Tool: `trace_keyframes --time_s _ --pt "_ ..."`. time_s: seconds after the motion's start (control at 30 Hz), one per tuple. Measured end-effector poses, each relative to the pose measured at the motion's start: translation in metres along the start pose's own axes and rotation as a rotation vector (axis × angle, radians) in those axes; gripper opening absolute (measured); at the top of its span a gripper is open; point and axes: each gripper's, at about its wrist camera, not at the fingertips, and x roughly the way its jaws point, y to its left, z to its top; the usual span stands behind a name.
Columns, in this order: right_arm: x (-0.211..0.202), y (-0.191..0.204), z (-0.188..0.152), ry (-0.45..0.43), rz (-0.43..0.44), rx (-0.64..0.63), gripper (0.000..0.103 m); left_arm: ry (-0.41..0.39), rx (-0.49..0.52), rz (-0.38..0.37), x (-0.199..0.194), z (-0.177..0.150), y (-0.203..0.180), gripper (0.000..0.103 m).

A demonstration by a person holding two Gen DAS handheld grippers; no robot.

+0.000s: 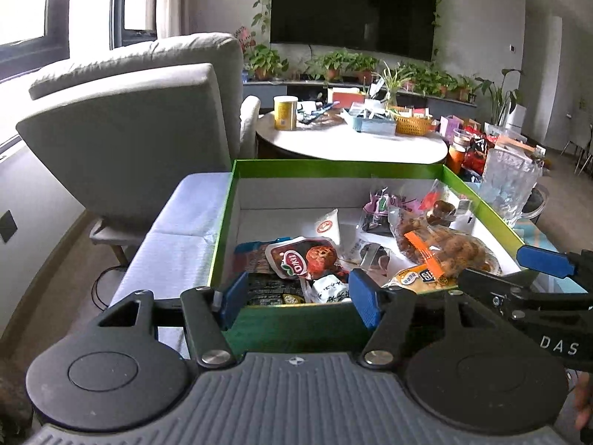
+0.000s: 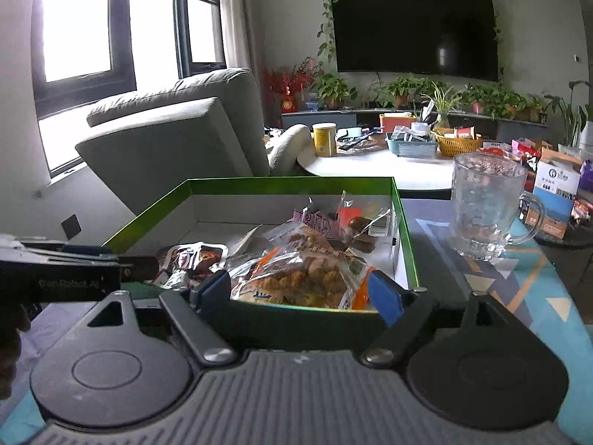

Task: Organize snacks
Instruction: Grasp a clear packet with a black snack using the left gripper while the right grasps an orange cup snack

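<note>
Both tools part-open, empty: left tool (image 1: pixel 298 294), right tool (image 2: pixel 296 293) at green box (image 1: pixel 296 320) near edge, snacks (image 1: pixel 441 250) just beyond.

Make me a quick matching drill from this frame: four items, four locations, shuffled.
Items:
1. glass mug
2. yellow can
3. bag of fried snacks
4. woven basket

Places:
A. inside the green box
B. right part of the white round table
C. on the patterned cloth, right of the box
D. left edge of the round table

Pairs: 1-C, 2-D, 3-A, 4-B
</note>
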Motion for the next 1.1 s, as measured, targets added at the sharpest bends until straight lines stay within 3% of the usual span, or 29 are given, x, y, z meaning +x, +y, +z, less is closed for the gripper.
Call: trace_keyframes --time_s 0.13,0.23,0.3,0.43,0.63,0.67,0.8,0.93,1.1 --pt "-0.011 0.003 -0.005 -0.007 -0.01 -0.027 0.062 0.016 0.033 0.01 -0.014 -0.01 -0.001 0.058" --pt "-0.017 0.001 -0.012 0.017 0.011 0.0 0.062 0.056 -0.012 -0.052 -0.023 -0.027 0.002 0.058" --pt "-0.018 -0.001 -0.016 0.032 0.015 0.014 0.062 0.094 0.013 -0.086 -0.024 -0.038 -0.003 0.058" --pt "-0.021 -0.002 -0.024 0.062 0.004 0.03 0.062 0.136 0.098 -0.101 -0.018 -0.055 -0.02 0.058" --pt "-0.031 -0.003 -0.03 0.073 -0.005 0.026 0.062 0.184 0.12 -0.129 -0.003 -0.06 -0.027 0.058" --pt "-0.032 -0.004 -0.031 0.075 -0.007 0.029 0.062 0.184 0.119 -0.133 -0.001 -0.061 -0.027 0.056" --pt "-0.032 -0.008 -0.035 0.091 -0.006 0.059 0.062 0.167 0.137 -0.153 -0.005 -0.063 -0.026 0.029" --pt "-0.035 -0.007 -0.039 0.104 0.026 0.07 0.062 0.173 0.06 -0.148 -0.013 -0.059 -0.014 0.027" --pt "-0.046 0.004 -0.047 0.118 0.118 0.027 0.062 0.157 0.04 -0.176 -0.037 -0.063 -0.004 0.028"
